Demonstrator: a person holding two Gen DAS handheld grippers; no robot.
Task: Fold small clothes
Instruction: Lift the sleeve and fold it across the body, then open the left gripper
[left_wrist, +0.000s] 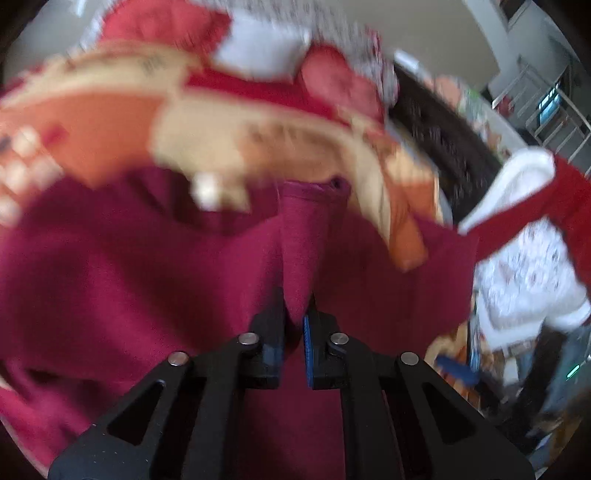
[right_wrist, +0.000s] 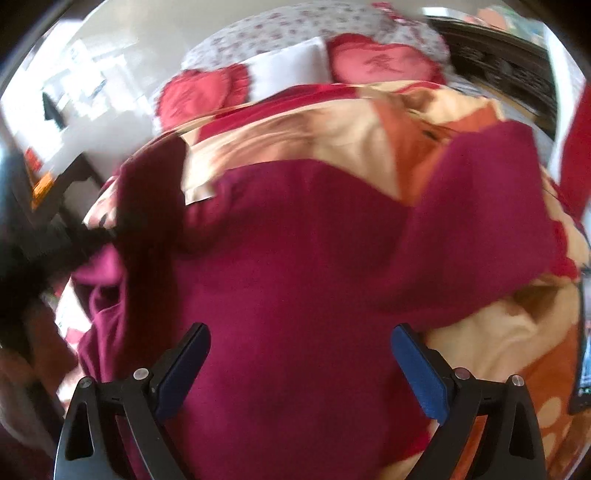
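Observation:
A maroon knit garment lies spread over a bed. My left gripper is shut on a pinched fold of the maroon garment, which stands up between the pads. In the right wrist view the same garment fills the middle, with one sleeve thrown out to the right. My right gripper is open wide and empty, just above the garment's body. The left wrist view is blurred.
The garment rests on an orange, cream and red blanket. Red cushions and a white pillow sit at the bed's head. A dark carved headboard is at the right. A red and white garment is at the right of the left wrist view.

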